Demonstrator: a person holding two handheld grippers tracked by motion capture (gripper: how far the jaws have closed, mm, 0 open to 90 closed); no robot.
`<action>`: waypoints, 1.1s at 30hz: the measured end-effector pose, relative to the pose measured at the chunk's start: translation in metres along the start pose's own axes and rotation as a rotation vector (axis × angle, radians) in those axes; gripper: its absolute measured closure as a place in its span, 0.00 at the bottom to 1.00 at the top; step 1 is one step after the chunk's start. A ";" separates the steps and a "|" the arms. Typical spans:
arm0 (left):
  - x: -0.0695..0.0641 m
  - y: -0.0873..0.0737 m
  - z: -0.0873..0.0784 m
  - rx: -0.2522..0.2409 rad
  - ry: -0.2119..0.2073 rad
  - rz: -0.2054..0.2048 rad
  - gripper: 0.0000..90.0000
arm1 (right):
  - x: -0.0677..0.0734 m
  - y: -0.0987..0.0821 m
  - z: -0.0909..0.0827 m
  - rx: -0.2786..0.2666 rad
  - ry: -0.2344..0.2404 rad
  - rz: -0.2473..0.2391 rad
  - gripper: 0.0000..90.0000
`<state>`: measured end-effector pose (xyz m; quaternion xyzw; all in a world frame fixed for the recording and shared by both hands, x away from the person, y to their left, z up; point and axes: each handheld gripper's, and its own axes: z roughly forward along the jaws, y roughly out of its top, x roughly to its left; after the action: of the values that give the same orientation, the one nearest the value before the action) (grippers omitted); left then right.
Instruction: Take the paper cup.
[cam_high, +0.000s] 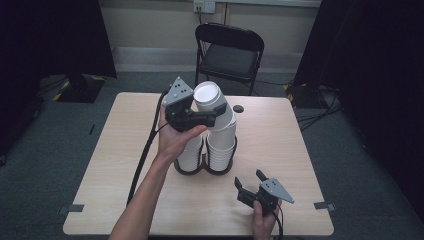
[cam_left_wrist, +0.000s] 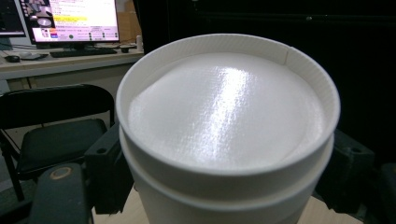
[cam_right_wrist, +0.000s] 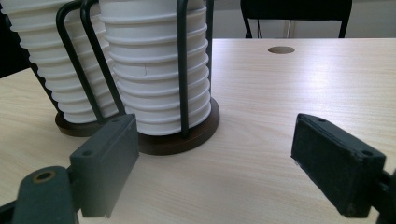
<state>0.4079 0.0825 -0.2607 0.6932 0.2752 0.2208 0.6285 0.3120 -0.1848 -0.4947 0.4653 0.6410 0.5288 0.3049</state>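
Note:
A dark round-based wire holder (cam_high: 204, 170) stands mid-table with two stacks of upside-down white paper cups, a left stack (cam_high: 191, 152) and a right stack (cam_high: 220, 147). The top cups (cam_high: 210, 97) of the right stack lean back and to the left, and my left gripper (cam_high: 212, 111) is shut on them. In the left gripper view the held cup's bottom (cam_left_wrist: 224, 116) faces the camera between both pads (cam_left_wrist: 108, 163). My right gripper (cam_high: 248, 178) rests open near the front right of the table. Its jaws (cam_right_wrist: 215, 158) point at the holder's base (cam_right_wrist: 187, 135) and the ribbed stacks (cam_right_wrist: 159, 70), with nothing between them.
The wooden table (cam_high: 280, 150) has a small round hole (cam_high: 238, 108) behind the stacks. A black folding chair (cam_high: 229, 50) stands beyond the far edge. Black curtains hang at both sides. A desk with a lit monitor (cam_left_wrist: 70, 18) shows in the left gripper view.

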 end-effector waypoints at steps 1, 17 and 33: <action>0.000 0.000 -0.002 -0.002 -0.001 0.003 0.23 | 0.000 0.000 0.000 0.000 0.000 0.000 0.16; -0.003 -0.011 -0.026 -0.007 -0.037 -0.019 0.23 | 0.000 0.000 0.001 0.004 -0.001 0.000 0.16; -0.018 -0.036 -0.042 -0.008 -0.050 -0.017 0.23 | 0.000 0.000 0.000 0.001 -0.002 -0.003 0.16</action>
<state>0.3634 0.1044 -0.2913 0.6936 0.2645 0.1989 0.6398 0.3121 -0.1843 -0.4947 0.4651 0.6418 0.5275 0.3060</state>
